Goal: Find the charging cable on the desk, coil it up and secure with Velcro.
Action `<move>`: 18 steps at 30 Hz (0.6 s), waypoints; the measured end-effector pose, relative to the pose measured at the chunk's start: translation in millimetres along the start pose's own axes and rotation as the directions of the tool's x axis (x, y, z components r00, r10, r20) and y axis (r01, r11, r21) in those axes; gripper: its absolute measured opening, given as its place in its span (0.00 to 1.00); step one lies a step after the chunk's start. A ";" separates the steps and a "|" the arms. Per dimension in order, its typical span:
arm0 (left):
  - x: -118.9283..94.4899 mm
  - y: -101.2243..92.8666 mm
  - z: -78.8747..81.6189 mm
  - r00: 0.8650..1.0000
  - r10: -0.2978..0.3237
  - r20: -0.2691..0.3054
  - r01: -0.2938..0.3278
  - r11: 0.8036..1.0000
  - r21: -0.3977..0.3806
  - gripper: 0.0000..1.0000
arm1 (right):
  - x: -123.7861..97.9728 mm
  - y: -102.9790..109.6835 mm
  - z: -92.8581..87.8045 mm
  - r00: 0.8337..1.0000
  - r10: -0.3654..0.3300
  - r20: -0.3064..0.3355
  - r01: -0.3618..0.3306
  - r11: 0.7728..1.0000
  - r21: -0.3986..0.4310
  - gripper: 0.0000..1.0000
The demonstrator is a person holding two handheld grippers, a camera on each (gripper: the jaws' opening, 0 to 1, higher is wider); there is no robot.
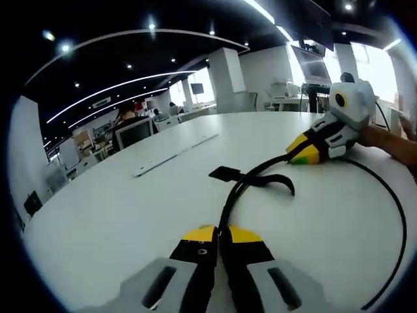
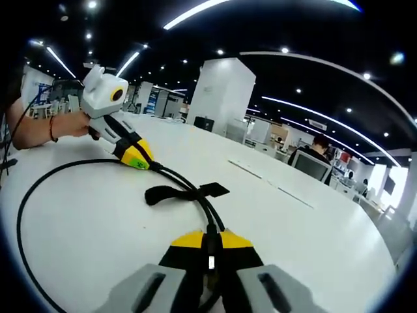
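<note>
White and broad, the round desk (image 1: 98, 215) sat in an open-plan office under strip lights, with monitors and seated people far behind it. On it lay the black charging cable (image 1: 399, 228), and everything was arranged around that cable. The left gripper (image 1: 219, 236) had its jaws shut on one stretch of it, yellow tips pressed together with the cord rising straight out between them. The right gripper (image 2: 210, 242) pinched another stretch in the same way, jaws closed. Held at two points like this, the cable between and beyond them swung out in one wide loop over the desk, which I judged was the start of a coil. The Velcro strap (image 2: 171, 193) lay flat along the cable just ahead of the right gripper, its tab (image 2: 214, 190) spread to one side, apparently fixed to the cord, though I couldn't be sure from where I stood. It hung loose, not yet wrapped.
</note>
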State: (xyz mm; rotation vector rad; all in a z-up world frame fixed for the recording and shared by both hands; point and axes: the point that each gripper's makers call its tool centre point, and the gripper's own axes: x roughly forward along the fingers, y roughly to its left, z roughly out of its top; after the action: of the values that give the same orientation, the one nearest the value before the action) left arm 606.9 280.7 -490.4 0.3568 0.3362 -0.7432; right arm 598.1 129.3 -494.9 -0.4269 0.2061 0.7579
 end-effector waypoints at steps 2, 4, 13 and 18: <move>-1.7 -0.4 -0.7 1.000 0.000 0.005 0.000 1.000 -0.006 0.06 | 0.0 0.4 0.4 1.000 0.001 0.002 0.000 1.000 -0.007 0.08; -2.8 -0.4 -1.2 1.000 -0.001 0.009 0.001 1.000 -0.012 0.06 | -0.1 1.5 0.8 1.000 0.003 0.004 -0.003 1.000 -0.008 0.08; -3.0 -0.3 -1.4 1.000 -0.003 0.022 0.003 1.000 -0.018 0.06 | -0.3 1.1 0.6 1.000 0.002 0.008 -0.002 1.000 -0.002 0.09; -3.4 -0.1 -1.4 1.000 -0.004 0.026 0.005 1.000 -0.016 0.06 | -0.2 1.1 1.0 1.000 0.000 0.009 0.000 1.000 0.000 0.09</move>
State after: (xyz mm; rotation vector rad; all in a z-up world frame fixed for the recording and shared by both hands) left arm 604.2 283.3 -490.2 0.3313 0.3181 -0.7486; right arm 597.2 130.3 -494.2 -0.4229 0.1974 0.7599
